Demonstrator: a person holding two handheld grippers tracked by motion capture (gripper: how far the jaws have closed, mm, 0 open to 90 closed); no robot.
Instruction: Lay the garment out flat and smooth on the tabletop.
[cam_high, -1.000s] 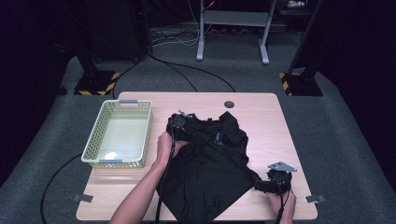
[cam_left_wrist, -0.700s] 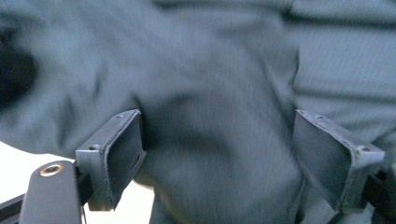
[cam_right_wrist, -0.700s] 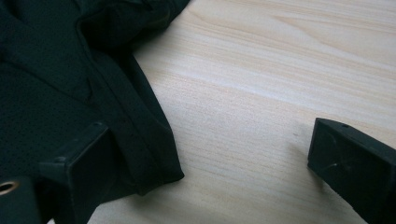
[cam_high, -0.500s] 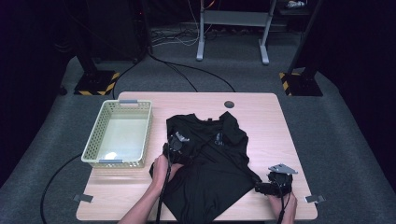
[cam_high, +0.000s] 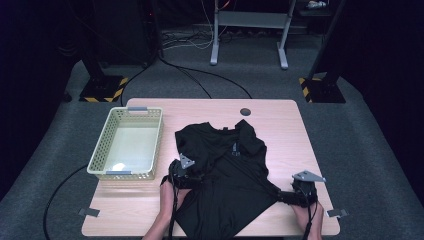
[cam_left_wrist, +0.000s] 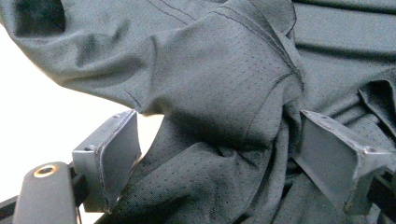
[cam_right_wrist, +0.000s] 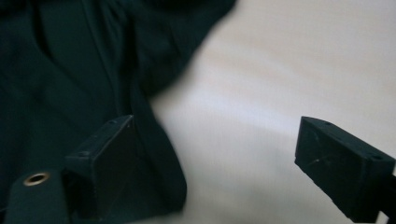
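Observation:
A black T-shirt (cam_high: 235, 190) lies crumpled across the middle of the wooden table (cam_high: 280, 120). My left gripper (cam_high: 185, 172) rests on the shirt's left side. In the left gripper view (cam_left_wrist: 217, 121) its jaws stand wide after just opening, and a bunched fold of the shirt (cam_left_wrist: 219, 84) lies loose between them. My right gripper (cam_high: 295, 195) sits low at the shirt's near right corner. In the right gripper view (cam_right_wrist: 217, 123) its jaws have just been closing a little but are still apart. The shirt's edge (cam_right_wrist: 154, 154) lies by the left jaw, with bare table between the pads.
A pale yellow plastic basket (cam_high: 102, 160) stands on the left of the table, beside the shirt. A round cable hole (cam_high: 245, 111) marks the far edge. Bare wood lies to the right of the shirt. Tape tabs stick out at the near corners.
My left hand has slid from the shirt's far left part toward the near edge, and the cloth there has settled. The right hand has stayed in place.

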